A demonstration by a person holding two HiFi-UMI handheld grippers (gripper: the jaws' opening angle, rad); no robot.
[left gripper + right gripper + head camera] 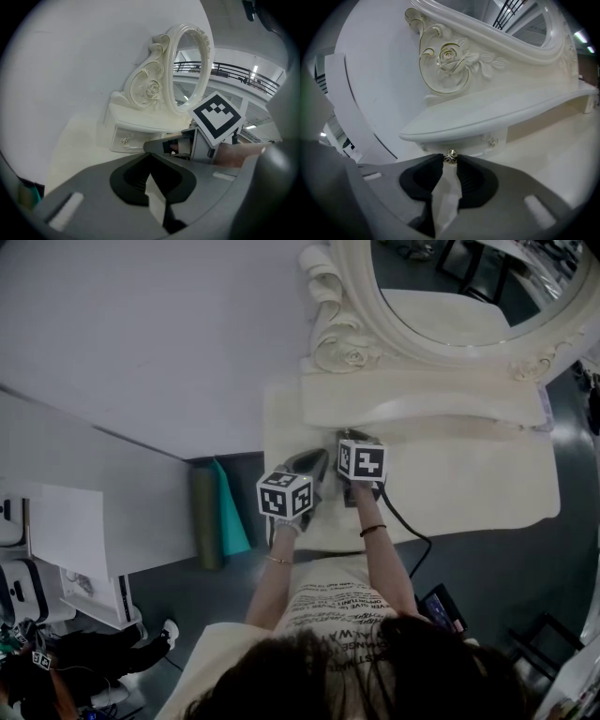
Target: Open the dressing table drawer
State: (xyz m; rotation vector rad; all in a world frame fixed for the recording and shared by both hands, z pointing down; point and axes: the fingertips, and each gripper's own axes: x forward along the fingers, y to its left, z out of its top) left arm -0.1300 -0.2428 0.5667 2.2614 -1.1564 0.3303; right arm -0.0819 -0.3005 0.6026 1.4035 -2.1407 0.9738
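Note:
A small white dressing table (422, 395) with an oval mirror (469, 287) stands on a white tabletop (487, 488). In the right gripper view its drawer front (480, 143) sits under the curved shelf (497, 112), with a small metal knob (450, 156) on it. My right gripper (450, 160) has its two tips on either side of that knob, touching it. My left gripper (150, 153) hovers shut and empty just behind and left of the right one (157, 145), aimed at the drawer (125, 139). In the head view both grippers (319, 460) (351, 437) sit side by side before the dresser.
A wall rises behind the dresser. A green cylinder (204, 517) and a teal sheet (230, 512) stand on the floor left of the table. A black cable (412, 531) trails from the right gripper. A dark device (441, 607) lies on the floor by the person.

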